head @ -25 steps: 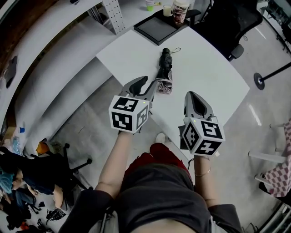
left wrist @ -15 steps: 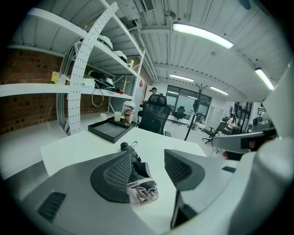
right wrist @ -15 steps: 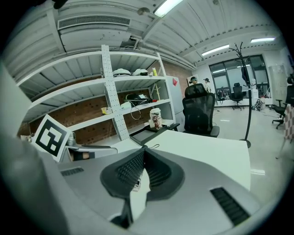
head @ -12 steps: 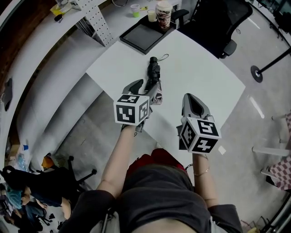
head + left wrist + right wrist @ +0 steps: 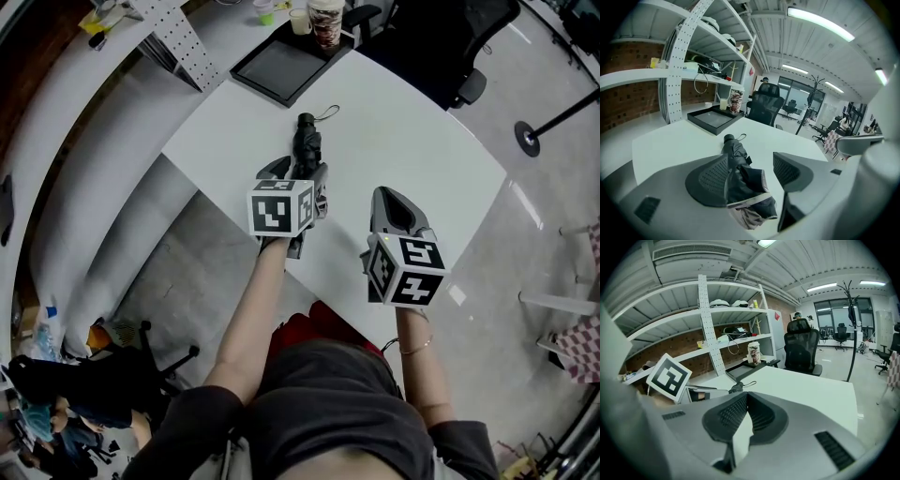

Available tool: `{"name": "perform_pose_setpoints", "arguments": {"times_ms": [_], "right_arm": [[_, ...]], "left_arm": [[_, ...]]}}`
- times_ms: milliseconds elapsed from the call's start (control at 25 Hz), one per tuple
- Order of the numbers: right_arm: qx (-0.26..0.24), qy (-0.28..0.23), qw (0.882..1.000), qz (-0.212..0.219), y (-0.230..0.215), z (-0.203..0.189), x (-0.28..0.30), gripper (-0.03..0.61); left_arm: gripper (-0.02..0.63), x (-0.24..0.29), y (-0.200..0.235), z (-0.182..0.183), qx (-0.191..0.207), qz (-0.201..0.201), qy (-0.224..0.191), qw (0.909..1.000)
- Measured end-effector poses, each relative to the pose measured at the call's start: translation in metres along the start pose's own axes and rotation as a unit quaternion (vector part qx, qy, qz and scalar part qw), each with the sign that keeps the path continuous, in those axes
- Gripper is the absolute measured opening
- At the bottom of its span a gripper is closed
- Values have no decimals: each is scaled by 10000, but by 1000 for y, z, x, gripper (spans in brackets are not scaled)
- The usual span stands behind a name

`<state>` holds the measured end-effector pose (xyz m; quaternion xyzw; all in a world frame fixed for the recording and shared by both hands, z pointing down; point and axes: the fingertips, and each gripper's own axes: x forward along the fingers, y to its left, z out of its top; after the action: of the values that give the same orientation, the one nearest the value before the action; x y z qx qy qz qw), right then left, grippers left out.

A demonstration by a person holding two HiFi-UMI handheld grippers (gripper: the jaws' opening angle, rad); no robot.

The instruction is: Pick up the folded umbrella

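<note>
I note folded umbrella (image 5: 304, 148) on counter (image 5: 412, 141), lying lengthwise away from me, strap end far. Tray (image 5: 278, 67) on counter's far corner, behind umbrella; cups (image 5: 325, 19) at tray's far edge. Chair (image 5: 450, 37) behind counter, right. Left gripper (image 5: 298, 174) fingers, opening, straddle umbrella's near end. Right gripper (image 5: 394, 202) to its right, over counter's near edge.

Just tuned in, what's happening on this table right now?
A person holds a claw in each hand over the white table. The left claw is opening its jaws around the near end of the folded black umbrella lying there; it isn't gripped yet. The right claw is shut and empty, off to the side.
</note>
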<state>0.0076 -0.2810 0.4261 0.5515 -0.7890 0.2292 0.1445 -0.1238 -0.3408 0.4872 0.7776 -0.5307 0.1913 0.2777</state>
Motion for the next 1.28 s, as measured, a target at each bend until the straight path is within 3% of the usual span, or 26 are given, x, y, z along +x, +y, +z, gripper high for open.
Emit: {"name": "perform_pose_setpoints", "arguments": {"times_ms": [800,1280], "right_arm": [[-67,671,9977,0,-13,-26,62,18],[-163,900,9958,-31,-17,-32,84,18]], "left_arm": [[305,54,33,-24,-89,648,690,9955],[305,78,29,-35,-250,575,937,9936]]}}
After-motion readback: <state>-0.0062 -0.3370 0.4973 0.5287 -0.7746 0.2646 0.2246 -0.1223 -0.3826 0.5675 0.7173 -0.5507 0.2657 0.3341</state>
